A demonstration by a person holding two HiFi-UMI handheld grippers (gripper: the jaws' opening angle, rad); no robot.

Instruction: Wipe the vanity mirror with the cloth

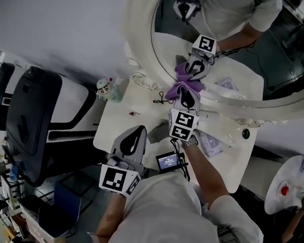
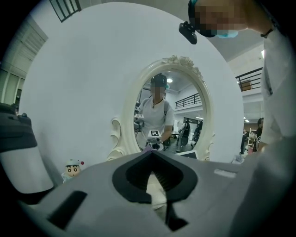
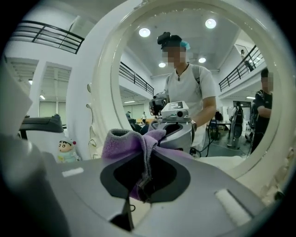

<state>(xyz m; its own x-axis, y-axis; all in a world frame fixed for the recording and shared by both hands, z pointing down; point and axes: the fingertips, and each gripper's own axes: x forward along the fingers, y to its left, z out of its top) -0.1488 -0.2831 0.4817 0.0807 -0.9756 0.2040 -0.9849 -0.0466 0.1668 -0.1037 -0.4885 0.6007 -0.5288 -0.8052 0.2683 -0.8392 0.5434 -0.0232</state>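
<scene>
The oval vanity mirror (image 1: 232,41) in a white ornate frame (image 1: 140,47) stands at the back of the white table (image 1: 119,119). My right gripper (image 1: 187,93) is shut on a purple cloth (image 1: 181,77), which is bunched at the mirror's lower edge; I cannot tell whether it touches the glass. In the right gripper view the cloth (image 3: 125,141) sticks out past the jaws of the right gripper (image 3: 144,179), close to the glass (image 3: 222,69). My left gripper (image 1: 136,132) hangs shut and empty over the table's near left part. In its own view the left gripper (image 2: 152,156) faces the mirror (image 2: 169,111) from farther back.
A small cartoon figurine (image 1: 105,88) stands left of the mirror's foot. A thin cable (image 1: 163,98) and clear plastic bags (image 1: 212,143) lie on the table, with a small screen device (image 1: 168,161) at its near edge. A dark chair (image 1: 32,122) stands to the left.
</scene>
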